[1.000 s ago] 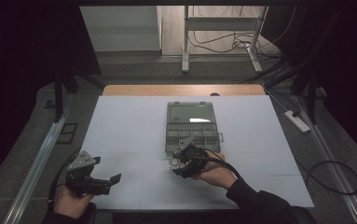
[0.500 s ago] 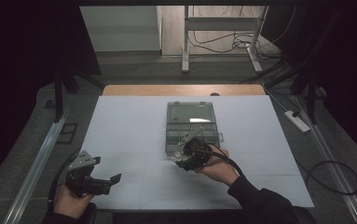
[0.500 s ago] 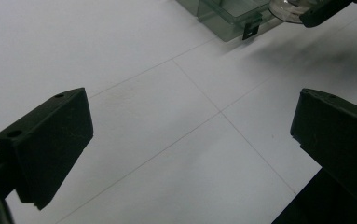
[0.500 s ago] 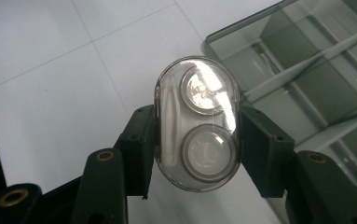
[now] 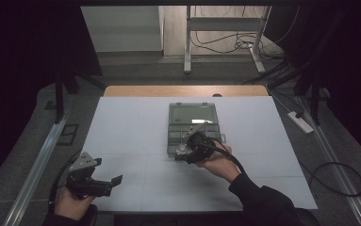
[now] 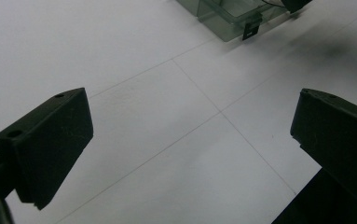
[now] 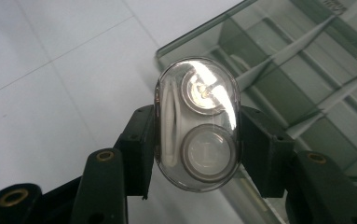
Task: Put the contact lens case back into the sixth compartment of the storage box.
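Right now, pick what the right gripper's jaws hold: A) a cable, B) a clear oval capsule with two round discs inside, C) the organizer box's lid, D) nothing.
B: in the right gripper view the right gripper is clamped on both sides of the clear oval capsule, above the compartment box.

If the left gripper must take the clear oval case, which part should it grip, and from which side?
Probably the upper rounded end of the clear oval case, coming from above. The right gripper already clamps both long sides at the middle, and only the top end stands free above the compartment box. The left gripper is open.
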